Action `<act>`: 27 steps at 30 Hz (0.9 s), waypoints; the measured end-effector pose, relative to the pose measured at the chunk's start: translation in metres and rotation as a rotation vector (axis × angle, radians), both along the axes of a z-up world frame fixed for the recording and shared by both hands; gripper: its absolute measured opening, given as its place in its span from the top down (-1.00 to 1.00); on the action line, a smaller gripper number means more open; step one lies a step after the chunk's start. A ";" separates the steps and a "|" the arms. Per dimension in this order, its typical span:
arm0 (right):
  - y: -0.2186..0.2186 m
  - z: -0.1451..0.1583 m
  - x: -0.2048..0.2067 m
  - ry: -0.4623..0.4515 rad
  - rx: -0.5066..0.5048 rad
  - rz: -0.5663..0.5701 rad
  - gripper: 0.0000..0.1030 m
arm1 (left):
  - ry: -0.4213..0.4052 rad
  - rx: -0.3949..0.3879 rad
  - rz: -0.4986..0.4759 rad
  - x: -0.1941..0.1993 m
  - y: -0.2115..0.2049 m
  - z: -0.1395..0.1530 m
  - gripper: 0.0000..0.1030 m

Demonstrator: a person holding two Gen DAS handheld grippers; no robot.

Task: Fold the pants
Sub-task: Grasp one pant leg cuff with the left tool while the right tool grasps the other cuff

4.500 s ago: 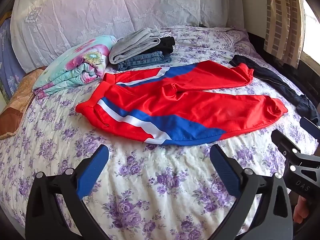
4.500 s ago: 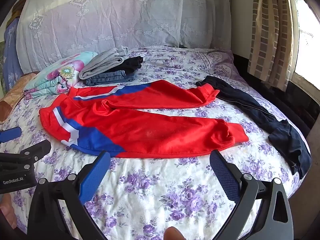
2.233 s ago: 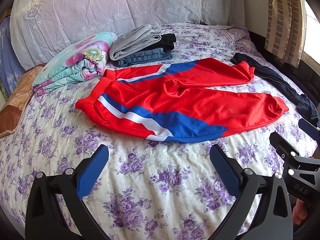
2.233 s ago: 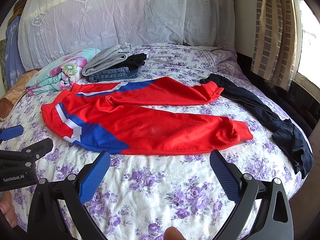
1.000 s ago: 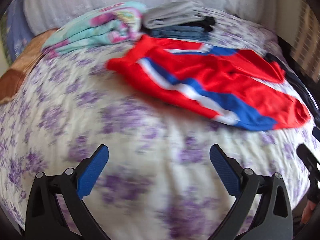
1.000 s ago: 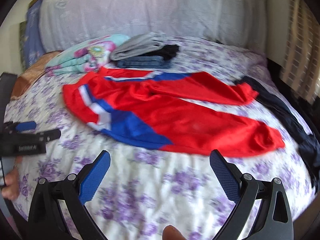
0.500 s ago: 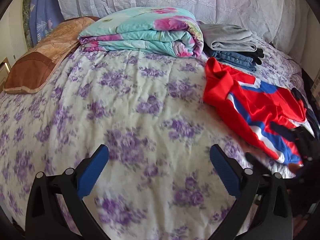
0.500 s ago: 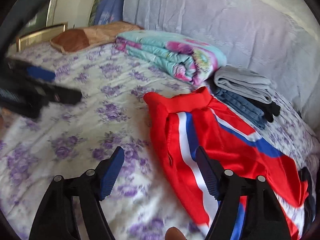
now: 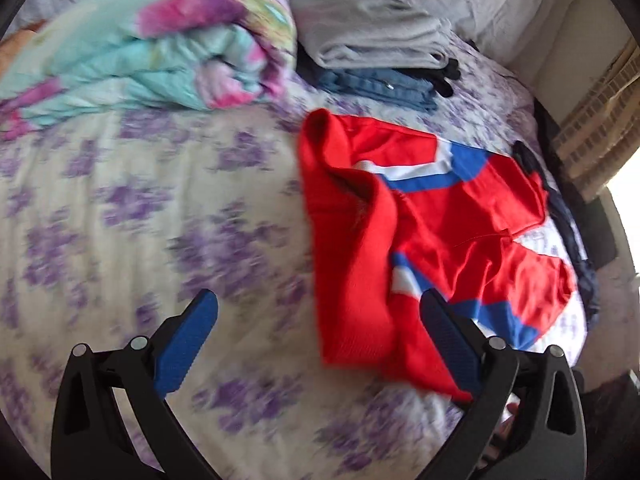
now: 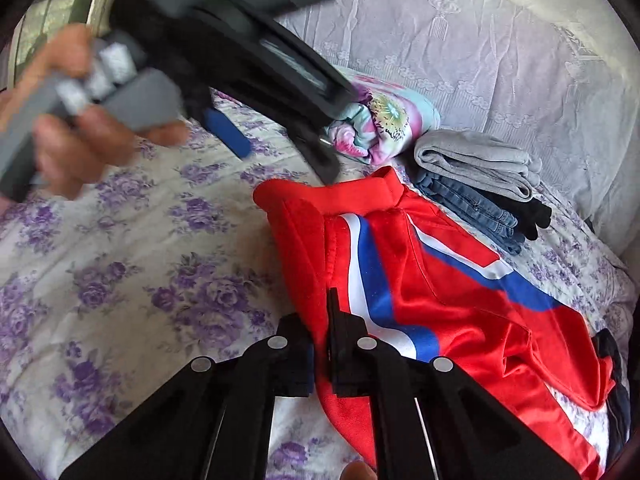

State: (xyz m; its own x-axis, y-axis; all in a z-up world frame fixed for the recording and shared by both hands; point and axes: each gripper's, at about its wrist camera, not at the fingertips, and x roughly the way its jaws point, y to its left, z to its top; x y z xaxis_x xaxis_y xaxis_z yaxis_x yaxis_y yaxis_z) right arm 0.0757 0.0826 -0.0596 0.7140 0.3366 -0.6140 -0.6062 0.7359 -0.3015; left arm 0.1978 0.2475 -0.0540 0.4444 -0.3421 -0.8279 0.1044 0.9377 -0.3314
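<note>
The red pants (image 9: 448, 224) with blue and white stripes lie spread on the floral bed, waistband toward me; they also show in the right wrist view (image 10: 420, 280). My right gripper (image 10: 320, 344) is shut on the near corner of the pants' waistband. My left gripper (image 9: 316, 332) is open and empty, hovering above the waistband, its right finger (image 9: 448, 332) over the red cloth. In the right wrist view the left gripper (image 10: 280, 148) hangs above the far waistband corner, held by a hand.
A rolled floral quilt (image 9: 152, 52) lies at the back left. A stack of folded grey, blue and black clothes (image 9: 376, 60) sits beside it. A dark garment (image 9: 568, 232) lies along the bed's right edge. Curtains (image 9: 600, 120) hang at right.
Both grippers have swung left and moved in to the waistband end of the pants. My right gripper has shut on the near waistband corner. The left gripper has stayed open.
</note>
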 end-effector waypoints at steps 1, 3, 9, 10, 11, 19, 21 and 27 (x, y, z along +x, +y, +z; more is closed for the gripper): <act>-0.003 0.001 -0.002 0.000 0.000 0.006 0.89 | 0.030 -0.032 -0.022 0.011 -0.005 -0.006 -0.92; -0.003 0.001 -0.002 -0.003 -0.003 0.016 0.89 | 0.085 -0.099 -0.057 0.028 -0.014 -0.019 -0.92; -0.006 0.006 0.000 -0.007 0.011 0.037 0.89 | 0.099 -0.147 -0.042 0.063 -0.030 -0.037 -0.91; -0.007 0.007 0.000 -0.008 0.014 0.037 0.89 | 0.090 -0.153 -0.032 0.065 -0.030 -0.037 -0.91; -0.008 0.008 -0.002 -0.009 0.016 0.037 0.89 | 0.083 -0.156 -0.024 0.065 -0.029 -0.038 -0.87; -0.003 0.020 -0.014 -0.042 0.010 0.044 0.89 | 0.035 -0.235 -0.027 0.043 -0.011 -0.028 0.70; 0.000 0.025 -0.021 -0.046 0.019 0.062 0.89 | 0.001 -0.240 -0.023 0.031 -0.006 -0.021 0.70; 0.012 0.038 -0.047 0.003 0.075 0.149 0.89 | -0.073 -0.247 0.007 -0.016 0.019 0.000 0.70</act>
State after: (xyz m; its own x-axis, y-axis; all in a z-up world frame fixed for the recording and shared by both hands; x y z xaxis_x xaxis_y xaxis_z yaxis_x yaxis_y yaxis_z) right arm 0.0283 0.0944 -0.0214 0.6509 0.4834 -0.5854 -0.7110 0.6584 -0.2470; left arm 0.1823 0.2669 -0.0543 0.5030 -0.5270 -0.6850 0.1303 0.8298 -0.5427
